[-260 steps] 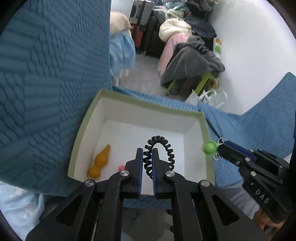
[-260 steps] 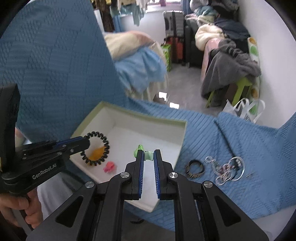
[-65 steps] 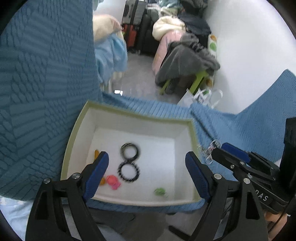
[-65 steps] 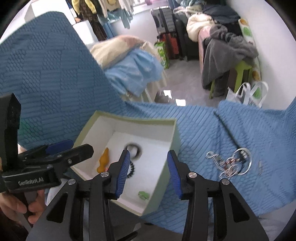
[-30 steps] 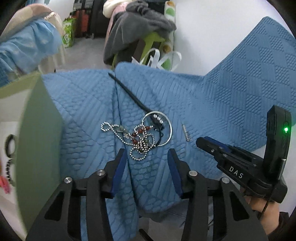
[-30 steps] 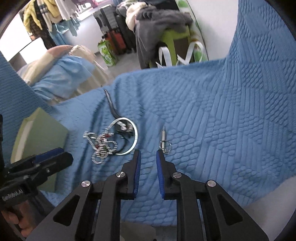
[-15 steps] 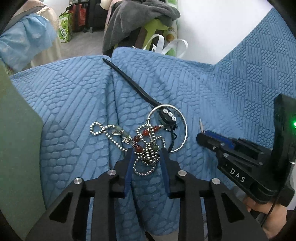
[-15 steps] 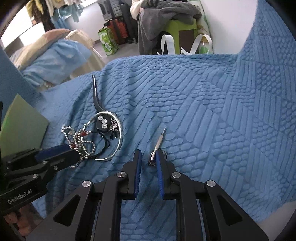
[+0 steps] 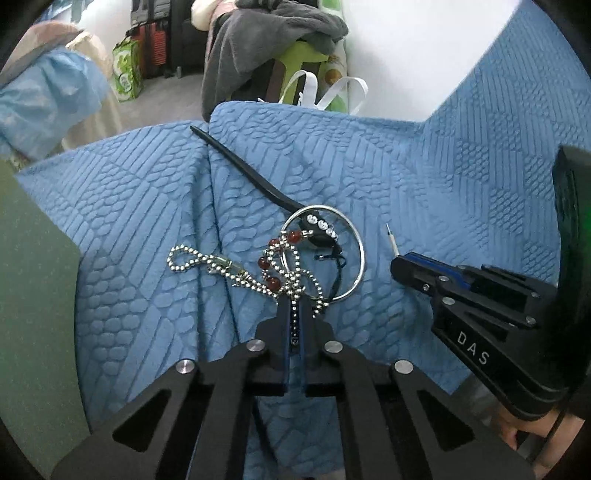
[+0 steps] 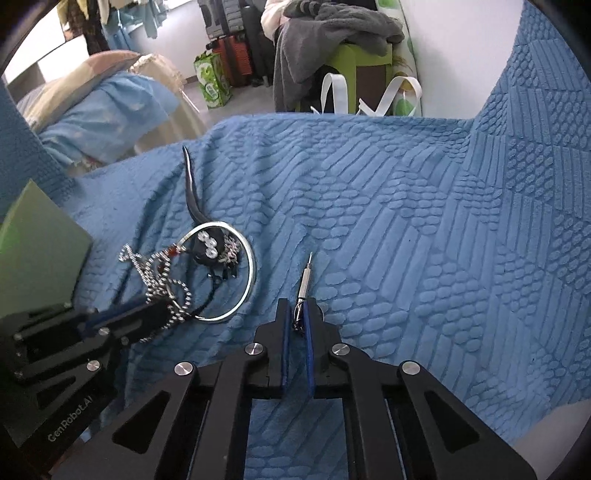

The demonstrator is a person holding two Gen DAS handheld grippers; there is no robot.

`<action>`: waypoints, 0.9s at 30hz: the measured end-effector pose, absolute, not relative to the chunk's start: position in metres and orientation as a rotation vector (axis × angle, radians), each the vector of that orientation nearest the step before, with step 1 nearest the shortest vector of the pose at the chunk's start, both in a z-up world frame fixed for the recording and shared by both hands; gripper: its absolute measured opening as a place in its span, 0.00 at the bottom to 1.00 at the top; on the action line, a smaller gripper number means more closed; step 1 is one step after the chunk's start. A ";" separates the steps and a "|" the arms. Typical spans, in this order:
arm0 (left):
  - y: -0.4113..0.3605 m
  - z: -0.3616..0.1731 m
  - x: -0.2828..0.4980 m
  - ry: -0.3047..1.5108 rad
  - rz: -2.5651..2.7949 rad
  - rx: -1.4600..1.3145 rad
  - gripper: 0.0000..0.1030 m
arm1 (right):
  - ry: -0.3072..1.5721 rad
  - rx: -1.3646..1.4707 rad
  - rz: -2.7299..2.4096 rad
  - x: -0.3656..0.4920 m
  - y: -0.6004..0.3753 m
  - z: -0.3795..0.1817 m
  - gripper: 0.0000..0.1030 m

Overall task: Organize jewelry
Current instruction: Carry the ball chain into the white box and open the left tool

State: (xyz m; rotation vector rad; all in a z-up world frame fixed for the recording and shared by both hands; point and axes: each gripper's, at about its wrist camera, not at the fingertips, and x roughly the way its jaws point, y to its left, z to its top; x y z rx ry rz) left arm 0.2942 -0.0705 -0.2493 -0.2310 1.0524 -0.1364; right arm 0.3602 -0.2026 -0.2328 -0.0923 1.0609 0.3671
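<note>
A tangle of jewelry lies on the blue blanket (image 9: 443, 177). It holds a silver ball chain with red beads (image 9: 207, 258), a silver bangle (image 9: 356, 254) and a black hair stick with rhinestones (image 9: 258, 184). My left gripper (image 9: 293, 306) points down, its jaws closing tight on the chain, which runs between the pads. In the right wrist view that same left gripper (image 10: 162, 314) grips the chain (image 10: 155, 273) beside the bangle (image 10: 249, 288). My right gripper (image 10: 295, 306) has its jaws closing on the ring end of a small metal pin (image 10: 304, 277); in the left wrist view the right gripper (image 9: 397, 264) and the pin (image 9: 391, 240) sit right of the bangle.
A green-sided box (image 9: 33, 295) stands at the left edge of the blanket, and the green box (image 10: 37, 251) also borders the right wrist view. Beyond the blanket are floor, a grey clothes pile (image 10: 332, 33) and bags. A hand (image 9: 517, 435) holds the right gripper.
Both grippers sank toward the blanket. The left jaws went from wide open to shut on the chain; the right jaws narrowed onto the pin's ring.
</note>
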 end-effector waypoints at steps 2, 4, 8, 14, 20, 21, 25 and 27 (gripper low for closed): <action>-0.065 -0.242 0.291 1.041 -0.142 -0.260 0.02 | 1.047 -0.074 0.367 0.359 -0.205 -0.225 0.05; -0.060 -0.232 0.289 1.024 -0.141 -0.282 0.02 | 1.034 -0.046 0.371 0.356 -0.208 -0.216 0.05; -0.049 -0.210 0.285 0.995 -0.156 -0.326 0.02 | 1.006 -0.004 0.373 0.351 -0.211 -0.196 0.05; -0.039 -0.179 0.278 0.950 -0.158 -0.336 0.02 | 0.962 0.011 0.376 0.341 -0.208 -0.169 0.04; -0.027 -0.139 0.266 0.892 -0.161 -0.311 0.02 | 0.928 0.020 0.382 0.334 -0.206 -0.142 0.04; -0.026 -0.134 0.266 0.885 -0.160 -0.310 0.02 | 0.924 0.024 0.388 0.333 -0.205 -0.137 0.04; -0.017 -0.107 0.260 0.852 -0.164 -0.305 0.02 | 0.890 0.035 0.407 0.327 -0.203 -0.112 0.04; -0.013 -0.095 0.257 0.839 -0.169 -0.304 0.02 | 0.877 0.046 0.421 0.325 -0.200 -0.099 0.02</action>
